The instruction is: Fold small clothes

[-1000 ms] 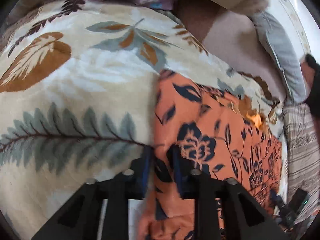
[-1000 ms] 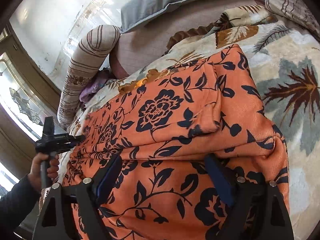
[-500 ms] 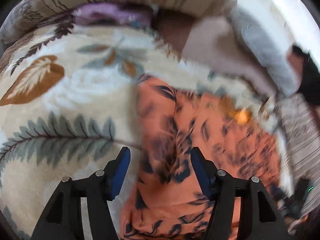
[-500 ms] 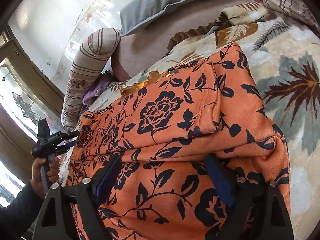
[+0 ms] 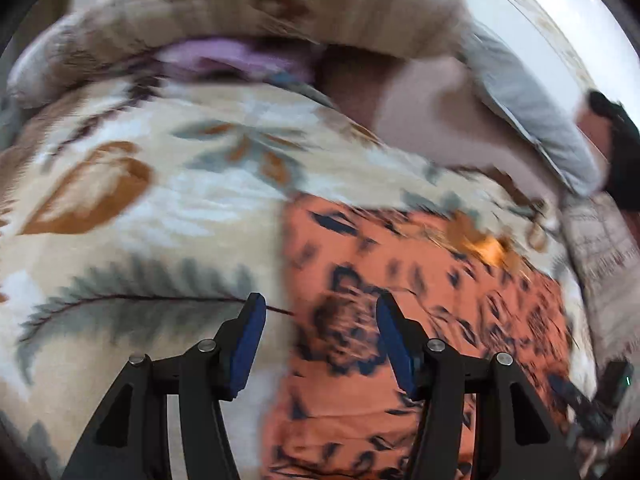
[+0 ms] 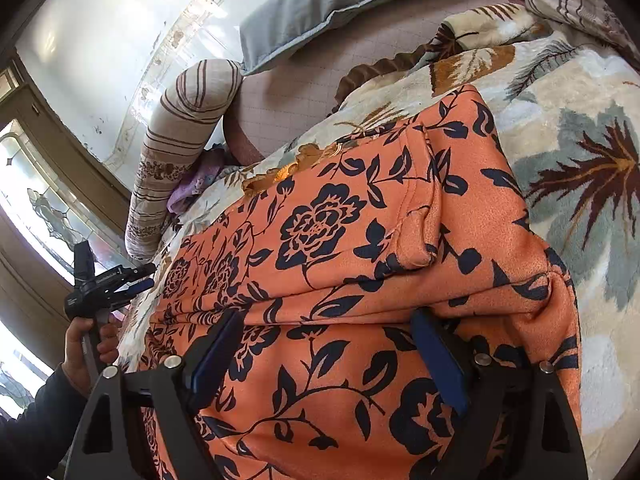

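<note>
The orange garment (image 6: pixel 360 280) is a soft, slightly pebbled cloth printed with navy flowers, leaves and trailing vines; it lies spread flat on the bed, with one panel folded over the rest, its stitched hem making a raised ridge and a rounded corner across the middle; a long crease runs across it just past the right gripper's fingertips. The right gripper (image 6: pixel 332 344) hangs low over the near part of the garment, its black fingers with blue pads spread wide apart and gripping nothing; orange cloth fills the whole gap between them. The left gripper (image 5: pixel 318 334) is likewise open and empty; in its blurred view the garment's straight edge runs between the fingers, the right finger over orange cloth and the left finger over the blanket (image 5: pixel 168 216). That blanket is plush and cream, patterned with grey fern fronds and rust-brown leaves; beyond it lie a striped bolster pillow (image 6: pixel 180 140), a grey pillow (image 6: pixel 320 8) and a small purple cloth (image 6: pixel 192 188) tucked beside the bolster. In the right wrist view the person's left hand (image 6: pixel 84 344) grips the other tool's handle by the garment's far end.
</note>
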The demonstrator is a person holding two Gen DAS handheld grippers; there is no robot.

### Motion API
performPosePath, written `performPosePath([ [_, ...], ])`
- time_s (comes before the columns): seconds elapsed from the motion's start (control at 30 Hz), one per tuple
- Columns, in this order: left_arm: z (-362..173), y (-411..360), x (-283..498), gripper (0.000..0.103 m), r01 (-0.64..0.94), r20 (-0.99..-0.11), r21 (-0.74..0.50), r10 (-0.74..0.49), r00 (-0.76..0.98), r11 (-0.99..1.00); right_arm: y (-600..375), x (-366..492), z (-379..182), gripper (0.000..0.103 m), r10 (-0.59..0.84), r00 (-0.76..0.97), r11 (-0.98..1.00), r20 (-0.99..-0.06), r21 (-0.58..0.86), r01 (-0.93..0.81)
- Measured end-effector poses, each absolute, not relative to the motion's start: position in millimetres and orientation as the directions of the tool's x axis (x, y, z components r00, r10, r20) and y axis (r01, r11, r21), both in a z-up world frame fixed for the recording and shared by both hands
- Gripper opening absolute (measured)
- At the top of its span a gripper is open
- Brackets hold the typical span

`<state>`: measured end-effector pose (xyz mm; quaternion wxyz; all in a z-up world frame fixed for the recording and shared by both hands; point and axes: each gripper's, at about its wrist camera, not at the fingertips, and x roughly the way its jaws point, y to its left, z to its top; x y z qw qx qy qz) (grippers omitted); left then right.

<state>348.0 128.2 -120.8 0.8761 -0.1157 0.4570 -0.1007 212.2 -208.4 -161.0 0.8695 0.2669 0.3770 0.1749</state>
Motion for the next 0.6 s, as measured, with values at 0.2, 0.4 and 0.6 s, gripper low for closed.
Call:
performPosePath([
  [0.2, -141.8, 142.7, 362.3, 0.055, -0.135, -0.845, -0.240, -0.139, 0.516, 0.961, -209.3, 212.2, -161.2, 0.088, 0.509, 0.655, 0.793, -0.559, 0.601, -0.103],
  [0.4, -128.1, 131.4, 361.7, 0.056, -0.103, -0.834, -0.135, -0.057, 0.548, 0.986, -208.7, 212.0, -160.6, 0.088, 0.506, 0.655, 0.795, -0.561, 0.599, -0.101],
  [0.6, -133.8, 145.1, 354.9, 0.056, -0.189, -0.853, -0.140, -0.021, 0.521, 0.972, -208.9, 211.9, -160.8, 0.088, 0.509, 0.655, 0.791, -0.559, 0.603, -0.100],
])
